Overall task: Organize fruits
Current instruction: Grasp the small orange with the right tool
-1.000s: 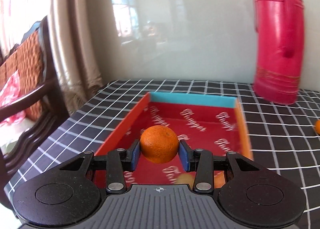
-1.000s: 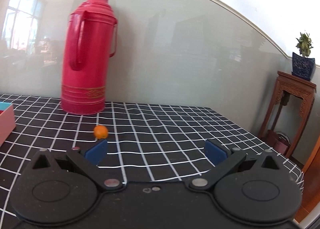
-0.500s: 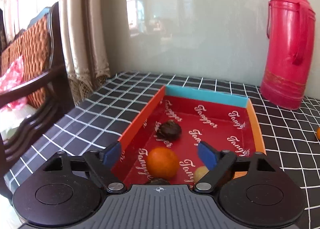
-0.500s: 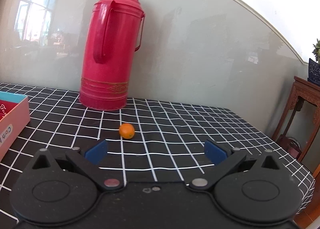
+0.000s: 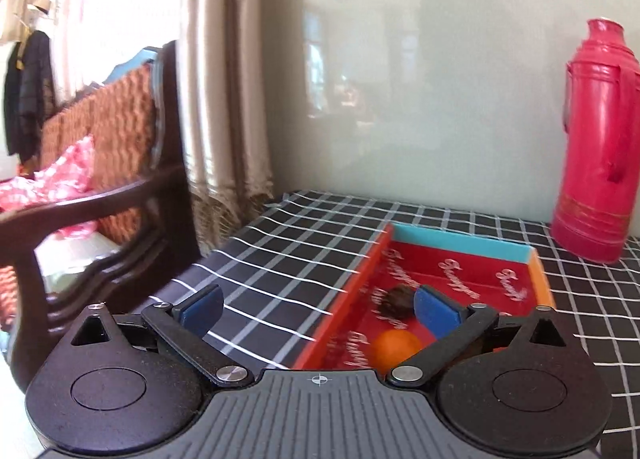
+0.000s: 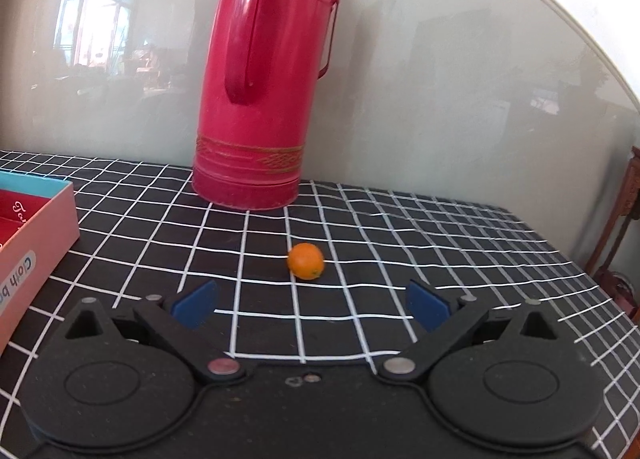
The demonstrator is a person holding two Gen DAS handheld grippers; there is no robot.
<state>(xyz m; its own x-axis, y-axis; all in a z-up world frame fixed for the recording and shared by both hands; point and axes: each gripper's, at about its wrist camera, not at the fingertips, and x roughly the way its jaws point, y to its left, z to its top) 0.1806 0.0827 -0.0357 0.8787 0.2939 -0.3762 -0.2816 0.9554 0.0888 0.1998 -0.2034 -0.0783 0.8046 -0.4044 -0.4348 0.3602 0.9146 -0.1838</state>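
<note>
Fruit sorting nears its last pickup: an orange (image 5: 394, 347) and a dark fruit (image 5: 397, 299) lie in the red tray (image 5: 464, 243), at four o'clock from the left gripper (image 5: 318, 305), whose jaws gape wide and empty over the tray's edge. On the checked tablecloth (image 6: 440, 243), a small orange (image 6: 306, 261) sits loose at twelve o'clock from the right gripper (image 6: 311, 305), jaws also wide. Next, judging by this: advance, straddle, close gently.
</note>
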